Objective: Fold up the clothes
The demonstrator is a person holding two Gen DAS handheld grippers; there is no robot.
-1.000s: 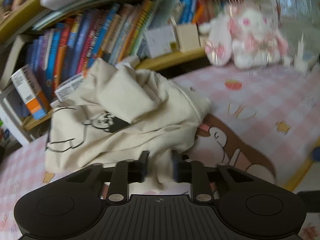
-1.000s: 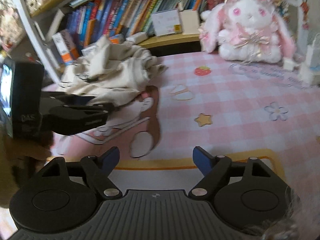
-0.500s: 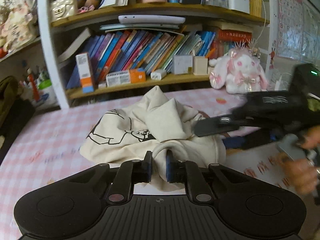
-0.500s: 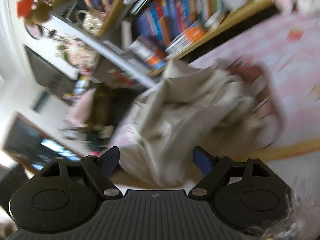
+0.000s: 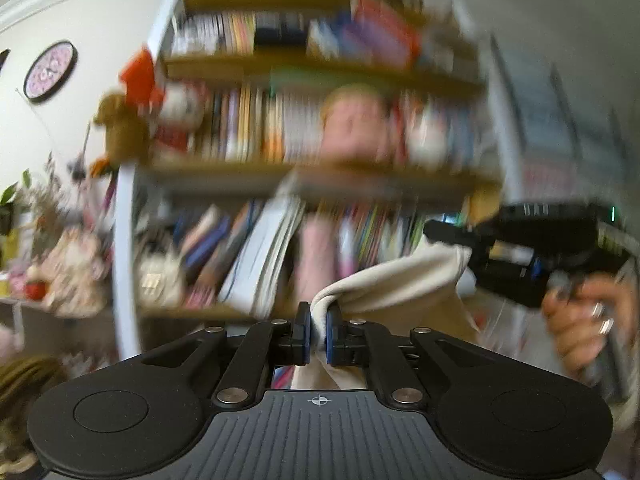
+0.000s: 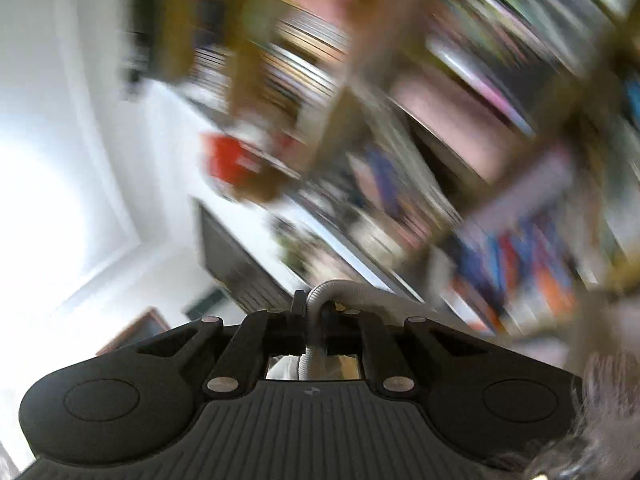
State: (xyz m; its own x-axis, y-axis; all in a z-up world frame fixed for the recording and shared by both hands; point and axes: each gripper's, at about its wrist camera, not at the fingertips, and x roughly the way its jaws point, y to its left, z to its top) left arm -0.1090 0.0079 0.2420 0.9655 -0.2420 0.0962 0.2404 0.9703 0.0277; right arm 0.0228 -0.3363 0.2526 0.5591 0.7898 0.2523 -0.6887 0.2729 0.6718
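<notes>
My left gripper (image 5: 318,322) is shut on an edge of the cream garment (image 5: 400,284), held up in the air in front of the bookshelf. The cloth stretches right to my right gripper (image 5: 452,236), seen in the left wrist view pinching its other end. In the right wrist view my right gripper (image 6: 316,312) is shut on a ribbed cream hem (image 6: 352,290). Both views are tilted upward and blurred. The rest of the garment hangs below, out of view.
A tall bookshelf (image 5: 320,176) packed with books and toys fills the background. A round pink clock (image 5: 50,72) hangs on the white wall at left. Plush toys (image 5: 68,272) sit at lower left. A dark screen (image 6: 236,264) shows in the right wrist view.
Both grippers have risen off the table with the garment. My right gripper, open before, has shut on the garment's hem. The cameras now point up at the shelves.
</notes>
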